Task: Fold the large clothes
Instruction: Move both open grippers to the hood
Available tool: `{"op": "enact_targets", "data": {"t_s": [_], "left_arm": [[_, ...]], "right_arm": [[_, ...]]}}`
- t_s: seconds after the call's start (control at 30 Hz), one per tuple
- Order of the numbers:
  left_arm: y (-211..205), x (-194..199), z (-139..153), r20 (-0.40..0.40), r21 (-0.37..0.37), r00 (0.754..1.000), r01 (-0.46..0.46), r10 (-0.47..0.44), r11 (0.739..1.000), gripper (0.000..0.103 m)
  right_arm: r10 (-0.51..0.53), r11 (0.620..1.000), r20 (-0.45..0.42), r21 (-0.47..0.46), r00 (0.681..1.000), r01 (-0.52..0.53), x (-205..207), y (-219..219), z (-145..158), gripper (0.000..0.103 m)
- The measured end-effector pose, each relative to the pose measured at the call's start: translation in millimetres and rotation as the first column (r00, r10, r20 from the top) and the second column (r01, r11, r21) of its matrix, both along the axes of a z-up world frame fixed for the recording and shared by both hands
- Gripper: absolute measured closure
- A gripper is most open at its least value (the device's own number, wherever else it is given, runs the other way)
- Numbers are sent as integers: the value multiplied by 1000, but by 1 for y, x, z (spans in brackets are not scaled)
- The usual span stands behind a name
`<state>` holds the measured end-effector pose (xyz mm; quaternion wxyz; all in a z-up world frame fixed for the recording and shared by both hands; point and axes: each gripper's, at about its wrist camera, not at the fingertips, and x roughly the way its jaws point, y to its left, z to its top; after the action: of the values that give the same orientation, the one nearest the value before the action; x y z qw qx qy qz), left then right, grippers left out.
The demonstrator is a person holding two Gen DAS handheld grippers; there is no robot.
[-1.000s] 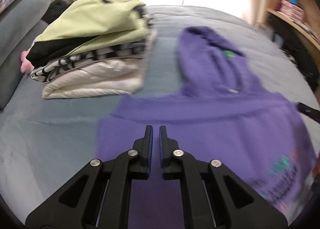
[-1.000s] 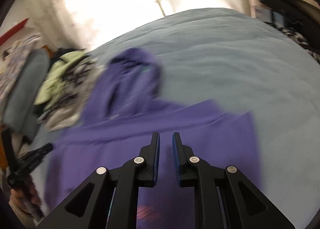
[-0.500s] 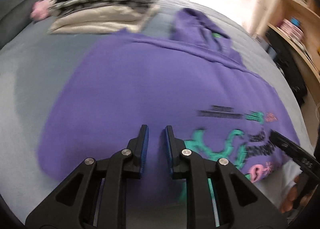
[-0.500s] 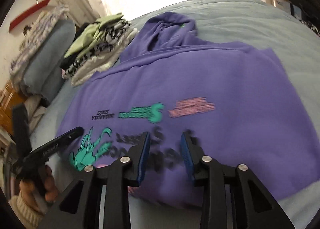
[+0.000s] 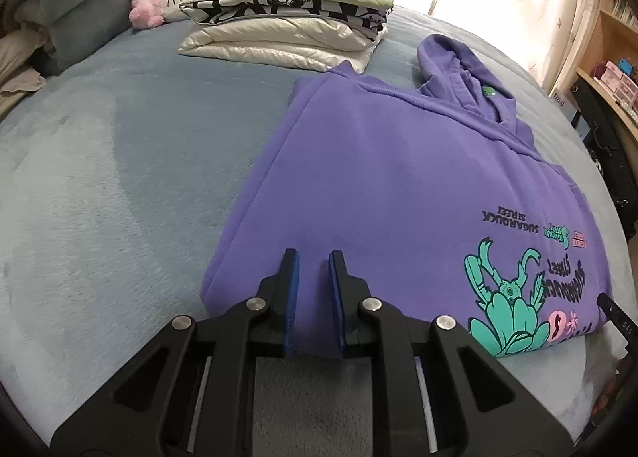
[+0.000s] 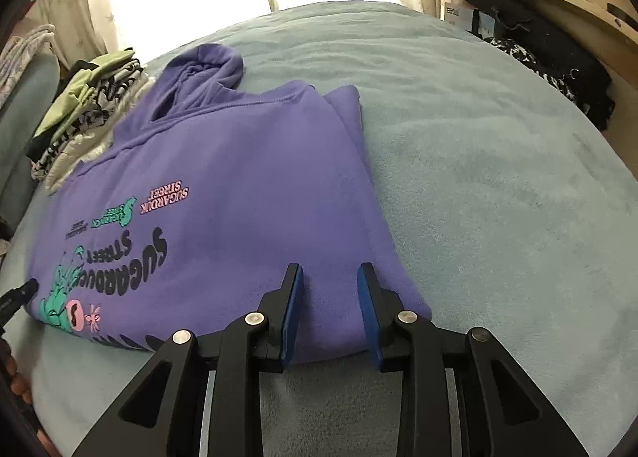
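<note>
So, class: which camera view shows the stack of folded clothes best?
The left wrist view: the stack of folded clothes sits near and sharp, each layer distinct. The right wrist view shows it only small, at the left edge, partly behind the purple hoodie.

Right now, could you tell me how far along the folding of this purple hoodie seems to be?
Done: the purple hoodie lies flat on the bed with its sides folded in, beside a stack of folded clothes. In hand: nothing is gripped; the left gripper and right gripper, jaws just opened, hover over the near hem. Left: probably gripping that hem, folding it towards the hood, then stacking.
</note>
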<state>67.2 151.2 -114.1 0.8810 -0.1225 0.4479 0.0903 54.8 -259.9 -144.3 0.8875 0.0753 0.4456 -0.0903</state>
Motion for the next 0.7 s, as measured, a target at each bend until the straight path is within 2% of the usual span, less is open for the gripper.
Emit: {"op": "enact_targets", "data": {"t_s": [0.1,0.13,0.33,0.7], "left_arm": [[-4,2,-1,-5,7,1000,-4,4,1000,89],[-5,4,-1,-7,9,1000,-5,5,1000,89],[-6,4,-2,-13,2,1000,-17,17,1000,89],[-7,6,-2,-28,3,999,-20,20,1000,89]], "right_arm": [[-1,1000,-7,-23,1000,1,-7,2,-1,71],[1,1000,-9,-29,1000,-1,7,10,-5,71],[7,999,-16,-44,1000,-7,24,19,-17,64],[42,997,-40,-60,998,-45,42,19,-21,53]]}}
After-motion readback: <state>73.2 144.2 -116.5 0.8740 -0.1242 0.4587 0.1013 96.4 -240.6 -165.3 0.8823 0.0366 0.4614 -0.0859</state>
